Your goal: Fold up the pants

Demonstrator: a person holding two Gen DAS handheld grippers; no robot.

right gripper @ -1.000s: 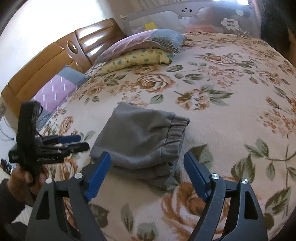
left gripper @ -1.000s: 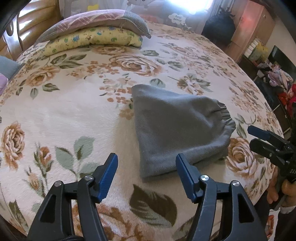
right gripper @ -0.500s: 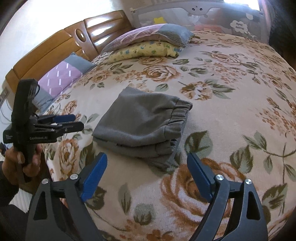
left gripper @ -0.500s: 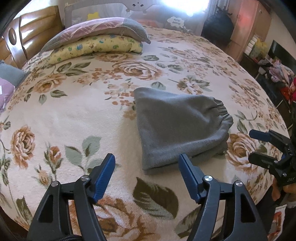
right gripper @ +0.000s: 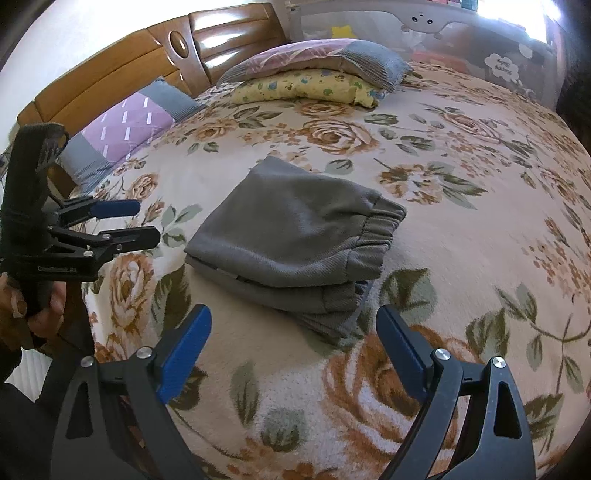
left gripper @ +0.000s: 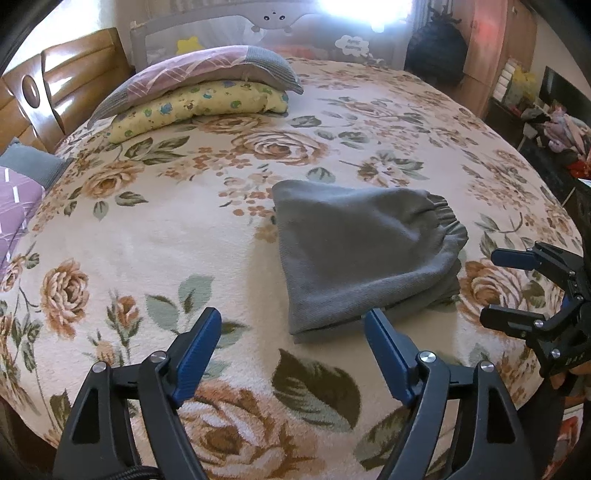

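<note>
The grey pants [left gripper: 362, 254] lie folded into a thick stack on the floral bedspread, with the elastic waistband on the right side. They also show in the right wrist view [right gripper: 295, 240]. My left gripper [left gripper: 291, 336] is open and empty, held back near the pants' near-left corner. It also shows at the left of the right wrist view [right gripper: 144, 223]. My right gripper [right gripper: 293, 332] is open and empty, just short of the stack's near edge. It also shows at the right of the left wrist view [left gripper: 491, 286].
Two stacked pillows [left gripper: 199, 92] lie at the head of the bed by the wooden headboard [right gripper: 122, 74]. A purple pillow [right gripper: 125, 129] lies at the left. A mesh bed rail [left gripper: 266, 29] runs along the far side. Furniture and clutter [left gripper: 554, 122] stand beyond the bed's right edge.
Both grippers have drawn back and up from the folded pants, so more of the bed shows. The pants have not moved.
</note>
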